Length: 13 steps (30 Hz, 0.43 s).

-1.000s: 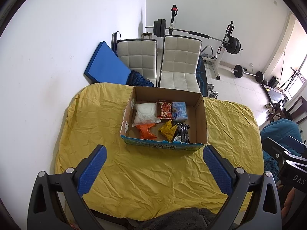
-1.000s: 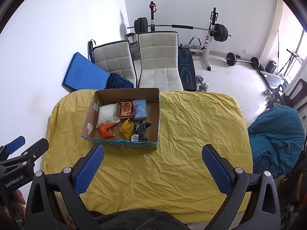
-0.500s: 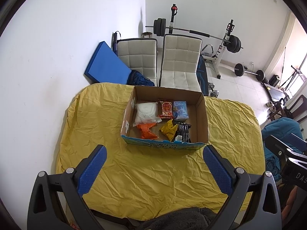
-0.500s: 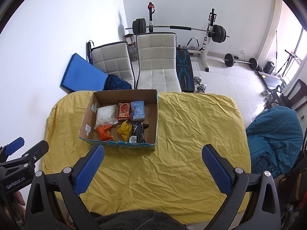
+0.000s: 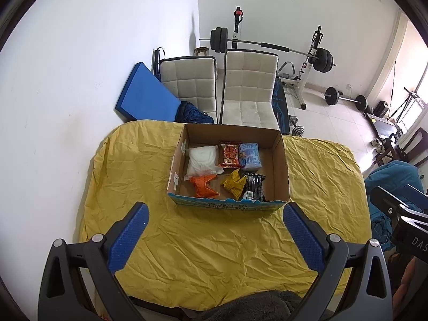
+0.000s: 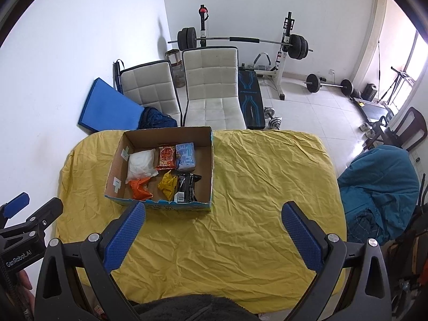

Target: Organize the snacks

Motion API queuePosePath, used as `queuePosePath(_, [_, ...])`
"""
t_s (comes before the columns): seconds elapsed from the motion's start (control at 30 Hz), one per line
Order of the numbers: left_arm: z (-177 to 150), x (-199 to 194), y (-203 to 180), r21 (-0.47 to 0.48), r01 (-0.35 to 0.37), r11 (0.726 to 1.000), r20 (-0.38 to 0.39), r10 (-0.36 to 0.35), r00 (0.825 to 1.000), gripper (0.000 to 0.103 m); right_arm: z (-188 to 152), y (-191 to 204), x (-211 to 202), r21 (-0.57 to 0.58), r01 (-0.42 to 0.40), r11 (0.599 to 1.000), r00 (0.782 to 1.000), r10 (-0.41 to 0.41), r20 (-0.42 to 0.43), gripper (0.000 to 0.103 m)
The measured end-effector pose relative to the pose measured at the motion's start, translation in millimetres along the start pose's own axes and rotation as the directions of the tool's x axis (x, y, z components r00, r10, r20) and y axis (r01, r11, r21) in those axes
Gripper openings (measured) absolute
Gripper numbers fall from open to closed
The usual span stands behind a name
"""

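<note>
A cardboard box (image 5: 281,165) (image 6: 211,160) sits on the far left part of a table covered in yellow cloth (image 5: 214,240) (image 6: 267,187). Inside lie a white packet (image 5: 202,159), a red packet (image 5: 229,153), a light blue packet (image 5: 250,153), an orange packet (image 5: 203,186), a yellow packet (image 5: 234,184) and a black packet (image 5: 254,187). My left gripper (image 5: 214,214) hangs open above the table's near side, facing the box. My right gripper (image 6: 214,211) is open too, further right, with nothing between its fingers.
Two white chairs (image 5: 248,93) (image 5: 190,85) and a blue mat (image 5: 145,99) stand behind the table. A barbell rack (image 6: 240,40) and weights fill the back. A teal beanbag (image 6: 379,182) sits at the right. The left gripper's body (image 6: 24,230) shows at the left edge.
Both grippers drifted slightly back and up, so the box sits a little lower in the views. Nothing was grasped or released.
</note>
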State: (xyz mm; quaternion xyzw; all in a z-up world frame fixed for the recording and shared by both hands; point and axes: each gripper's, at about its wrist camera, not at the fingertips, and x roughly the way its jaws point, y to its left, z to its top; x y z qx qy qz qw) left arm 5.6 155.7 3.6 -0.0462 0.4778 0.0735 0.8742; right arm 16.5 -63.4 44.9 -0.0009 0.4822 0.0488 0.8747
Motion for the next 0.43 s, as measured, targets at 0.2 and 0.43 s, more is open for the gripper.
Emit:
queuePosePath(0.2, [1.0, 0.3, -0.2, 0.007, 0.009, 1.000, -0.001, -0.009, 1.000, 0.103, 0.6, -1.4, -1.6, 0.006, 0.007, 1.000, 1.000, -0.007, 0.003, 0.103])
queuePosePath(0.43, [4.1, 1.3, 3.9, 0.012, 0.018, 1.000, 0.007, -0.018, 1.000, 0.103, 2.0, -1.4, -1.4, 0.007, 0.009, 1.000, 1.000, -0.009, 0.003, 0.103])
